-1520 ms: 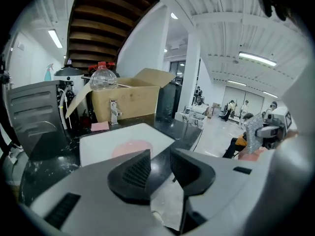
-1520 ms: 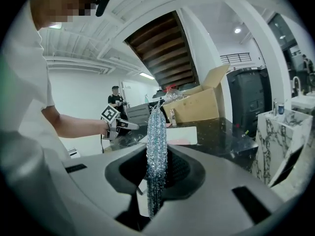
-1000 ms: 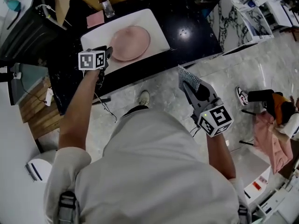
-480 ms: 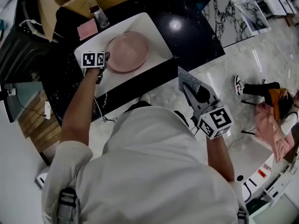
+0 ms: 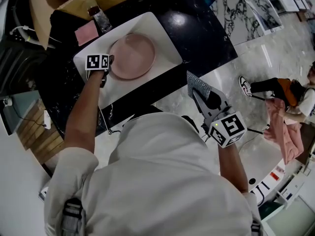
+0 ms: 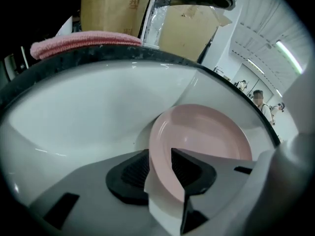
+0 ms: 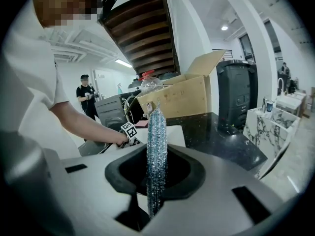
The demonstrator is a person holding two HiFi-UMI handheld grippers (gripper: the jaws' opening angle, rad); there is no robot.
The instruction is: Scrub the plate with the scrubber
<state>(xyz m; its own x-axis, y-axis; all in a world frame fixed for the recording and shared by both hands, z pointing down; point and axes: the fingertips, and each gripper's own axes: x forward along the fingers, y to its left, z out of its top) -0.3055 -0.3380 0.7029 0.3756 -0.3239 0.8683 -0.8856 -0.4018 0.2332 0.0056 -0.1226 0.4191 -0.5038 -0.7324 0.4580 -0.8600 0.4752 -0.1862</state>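
**Lining up the plate grab, no scrubbing yet**

We reckon we're at the setup step here: getting hold of the plate before any scrubbing happens. Our left claw is down in the white basin. Its jaws are spread wide and have just been opening, and the near rim of the pink plate sits right between them. The pads don't look clamped on it, so we'd call that claw released, just straddling the rim. The rest of the plate lies flat just ahead of the claw.

Our right claw is clenched on the sparkly blue scrubber, which sticks up out of the jaws. It hangs off the edge of the black worktop, over the floor, with the plate well ahead and off to its left.

Next move, as we see it: close the left jaws on the rim to steady the plate. Then swing the right claw across and put the scrubber's flat face onto it.

Pose-wise, the left forearm is stretched out with the claw angled steeply down into the basin. The right arm is tucked close to the body, claw pointing forward and only slightly down.
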